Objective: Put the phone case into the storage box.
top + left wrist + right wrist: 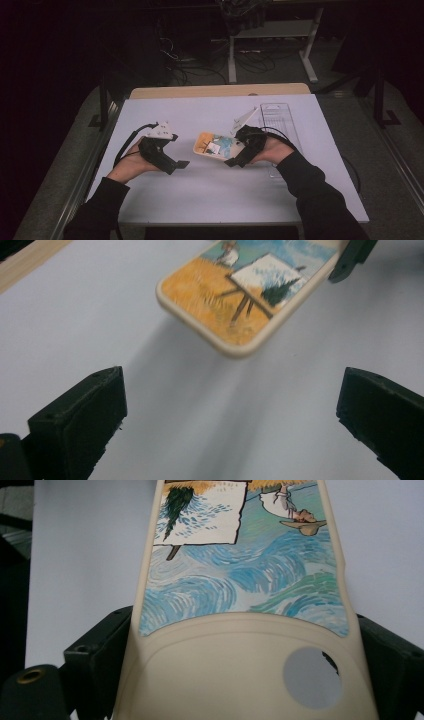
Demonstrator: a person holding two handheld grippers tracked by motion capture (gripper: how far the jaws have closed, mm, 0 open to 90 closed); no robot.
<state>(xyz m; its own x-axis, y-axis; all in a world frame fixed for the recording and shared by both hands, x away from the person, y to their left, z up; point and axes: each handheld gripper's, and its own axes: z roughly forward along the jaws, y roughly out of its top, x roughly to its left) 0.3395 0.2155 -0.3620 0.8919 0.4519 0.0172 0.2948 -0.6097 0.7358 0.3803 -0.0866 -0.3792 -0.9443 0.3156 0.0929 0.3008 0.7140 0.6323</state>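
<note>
Right tongs clamp the painted phone case by its camera end, lifted off the surface; left tongs gape nearby, seemingly ready to receive it.

Phone case runs off top & bottom edges in right gripper view. In left gripper view its far end is cut off at the top, and the picture on it looks blurry.

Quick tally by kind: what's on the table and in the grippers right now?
Phone case with painted art, clamped by the right gripper and lifted off the table: 1
Clear plastic tray: 1
Grippers, counting the open left gripper: 2
Total: 4
</note>
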